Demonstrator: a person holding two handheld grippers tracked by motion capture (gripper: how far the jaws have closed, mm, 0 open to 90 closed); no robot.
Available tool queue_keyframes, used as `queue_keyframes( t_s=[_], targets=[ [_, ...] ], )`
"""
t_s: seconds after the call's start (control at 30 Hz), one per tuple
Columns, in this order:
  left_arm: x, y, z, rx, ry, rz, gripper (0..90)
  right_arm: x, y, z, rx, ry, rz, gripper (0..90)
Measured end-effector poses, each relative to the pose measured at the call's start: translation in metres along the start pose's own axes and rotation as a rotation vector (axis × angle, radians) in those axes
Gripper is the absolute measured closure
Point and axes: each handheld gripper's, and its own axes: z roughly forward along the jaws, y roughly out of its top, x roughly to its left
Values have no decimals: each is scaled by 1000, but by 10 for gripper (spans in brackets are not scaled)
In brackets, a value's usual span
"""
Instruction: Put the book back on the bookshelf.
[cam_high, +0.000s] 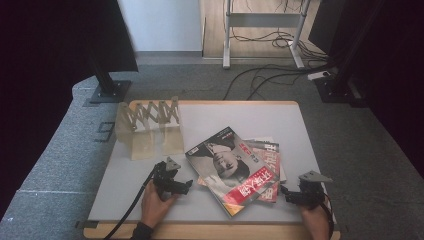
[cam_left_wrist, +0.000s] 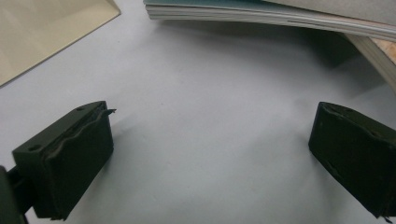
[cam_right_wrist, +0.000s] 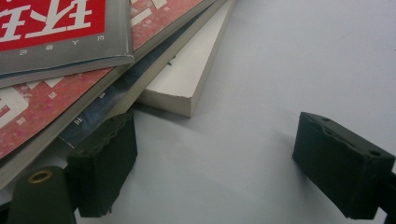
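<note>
Right tool (cam_right_wrist: 212, 163) agape beside magazines (cam_high: 235, 170), red cover, white characters

On my surface (cam_high: 150, 172) a fanned stack of magazines (cam_high: 235, 170) lies right of centre toward the near edge, the top one overlapping the rest. An expanding file rack (cam_high: 149, 127) stands behind and left of it, well apart. My left tongs (cam_high: 181, 187) sit just left of the stack, my right tongs (cam_high: 290, 194) just beside its right corner.
</note>
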Motion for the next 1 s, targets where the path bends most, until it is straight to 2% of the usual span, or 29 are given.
queue_keyframes(
  t_s=[0.67,0.7,0.77,0.8,0.83,0.9,0.93,0.97,1.0],
  targets=[
    [0,1,0,3,-3,-1,0,0,1,-1,5,6,7,122],
    [0,1,0,8,-6,3,0,0,1,-2,6,12,10,116],
    [2,5,-3,50,-26,19,0,-1,0,-4,-7,22,-1,73],
    [2,7,-5,68,-38,32,0,-1,0,-7,-11,23,-5,56],
    [2,10,-9,75,-31,52,0,-1,0,-11,-21,16,-5,49],
    [0,16,-20,47,15,102,0,-2,1,-19,-41,10,-7,29],
    [-1,20,-26,33,17,124,0,-3,2,-23,-52,15,-9,23],
    [-2,25,-31,18,9,134,0,-1,5,-30,-61,23,-15,18],
    [-2,31,-35,3,-4,142,0,-1,5,-30,-61,23,-15,18]
  ],
)
